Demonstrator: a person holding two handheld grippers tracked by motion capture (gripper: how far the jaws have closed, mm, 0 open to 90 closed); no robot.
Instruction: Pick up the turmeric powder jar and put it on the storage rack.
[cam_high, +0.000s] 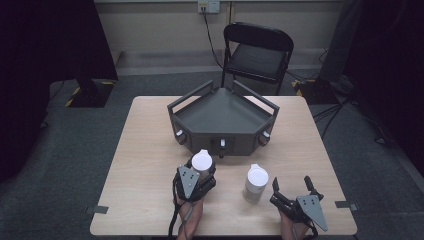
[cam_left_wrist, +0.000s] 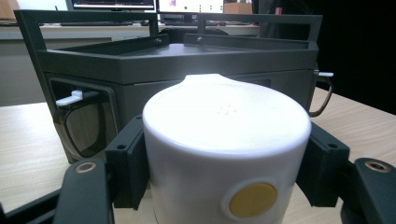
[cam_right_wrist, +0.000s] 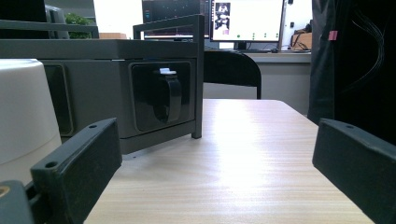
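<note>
Two white lidded cups stand on the wooden table (cam_high: 145, 165). My left gripper (cam_high: 200, 170) is shut on the left cup (cam_high: 202, 161), its black pads pressing both sides of the cup (cam_left_wrist: 224, 154), which bears a yellow round sticker near the bottom. The second cup (cam_high: 256, 182) stands free to the right, and its edge (cam_right_wrist: 21, 112) shows at the left of the right gripper view. To that cup's right, my right gripper (cam_high: 292, 187) rests near the table's front edge with its jaws wide open and nothing between them (cam_right_wrist: 219, 158).
A dark grey angular tray (cam_high: 225, 117) with rails and small front handles (cam_left_wrist: 74, 100) sits mid-table behind the cups. A black folding chair (cam_high: 257, 55) stands beyond the far edge. Bare tabletop stretches to the left and right of the tray.
</note>
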